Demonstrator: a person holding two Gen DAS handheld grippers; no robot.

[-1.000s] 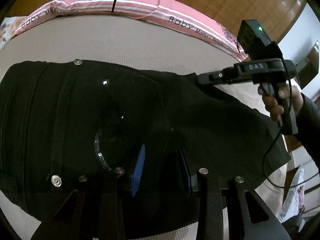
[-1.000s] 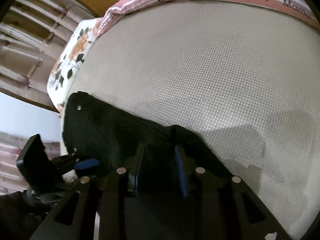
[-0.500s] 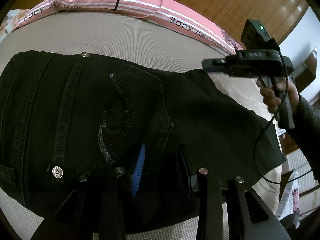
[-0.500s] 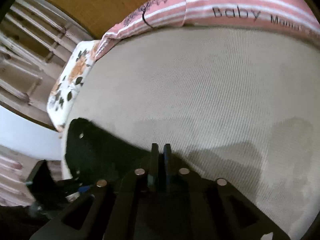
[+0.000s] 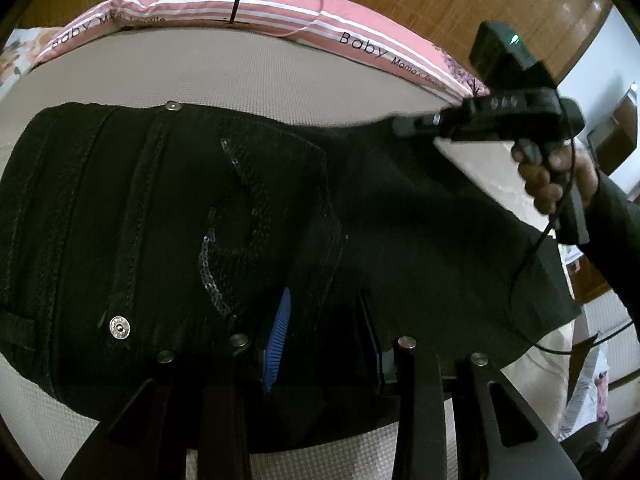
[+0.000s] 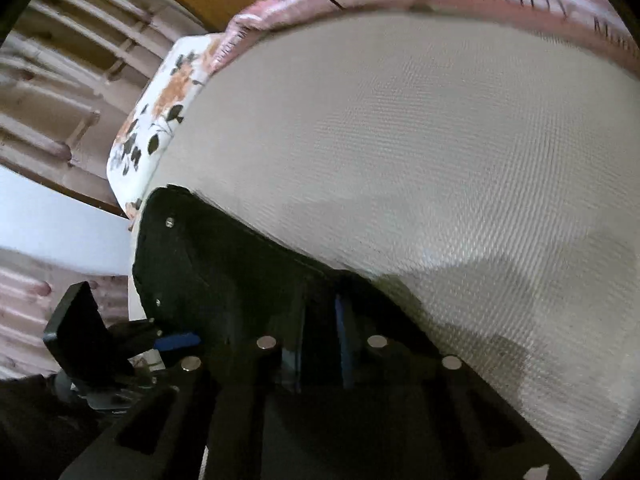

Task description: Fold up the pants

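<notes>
From the left wrist, the black pants (image 5: 248, 216) lie spread flat on the beige mattress (image 5: 256, 68), waistband end to the left, a sequinned pocket facing up, metal rivets along the seams. The left gripper (image 5: 324, 336) sits low over the near edge of the cloth with its fingers spread apart, a blue pad (image 5: 278, 340) showing on the left one; fabric lies under and between them, nothing pinched. Across the pants on the far right, the right gripper (image 5: 404, 126) reaches in at the upper edge of the leg, a hand (image 5: 556, 176) wrapped round its handle; its tip is blurred there, so I cannot tell from this side how it stands. A pink striped pillow (image 5: 280, 16) runs along the headboard behind.

From the right wrist, the right gripper (image 6: 320, 332) shows a narrow gap between its fingers, with dark cloth of the pants (image 6: 216, 264) right at them, though whether it pinches the fabric I cannot tell. The pants stretch away to the left toward the left gripper (image 6: 176, 340) at the mattress (image 6: 420, 152) edge, beside a floral cushion (image 6: 160, 112)
</notes>
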